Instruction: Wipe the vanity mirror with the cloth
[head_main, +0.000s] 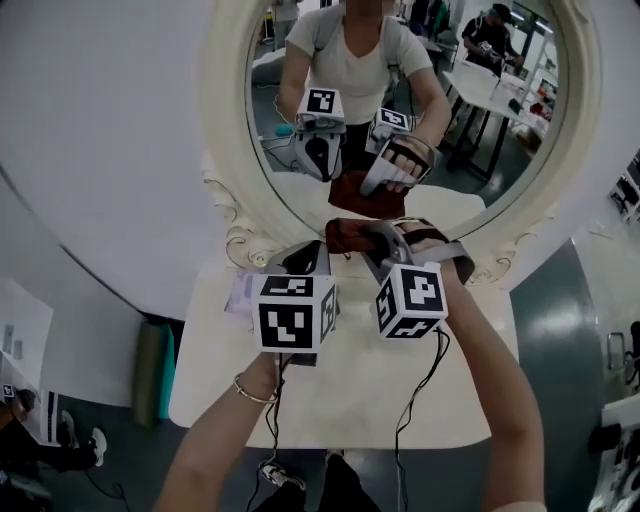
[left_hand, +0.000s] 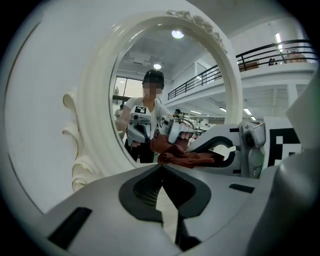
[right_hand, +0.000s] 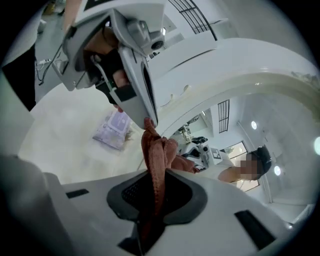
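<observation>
Clamping the cloth (right_hand: 156, 150) is my right gripper (right_hand: 152, 192): the jaws are pinched down on a thin fold of the reddish fabric, and the rest of it stands up in a loose bunch just ahead of the tips. My left gripper (left_hand: 162, 195) has its jaws together with nothing between them, and it sits just beside the right one, on its left.

Ahead of both pairs of jaws is the vanity mirror (left_hand: 150, 65). The bunch of cloth lies at the bottom edge of the glass, just above the lower curve of the cream frame (head_main: 225, 120), and it looks to be meeting its own reflection there. I take that as contact, though I can't be sure. Below and behind the jaws is the white table (head_main: 350, 390), with a purple packet (right_hand: 114, 129) off to the left.

I judge the wiping is barely begun, since most of the glass lies above the jaws. The risks I see:
- The grip is on one narrow fold, so drag on the glass could pull the cloth free.
- If the bunch folds aside, my hard jaw tips could strike the glass.
- Nothing braces the frame, so a firm push could shift or tip the mirror.
- The left gripper is close enough to snag the cloth.
</observation>
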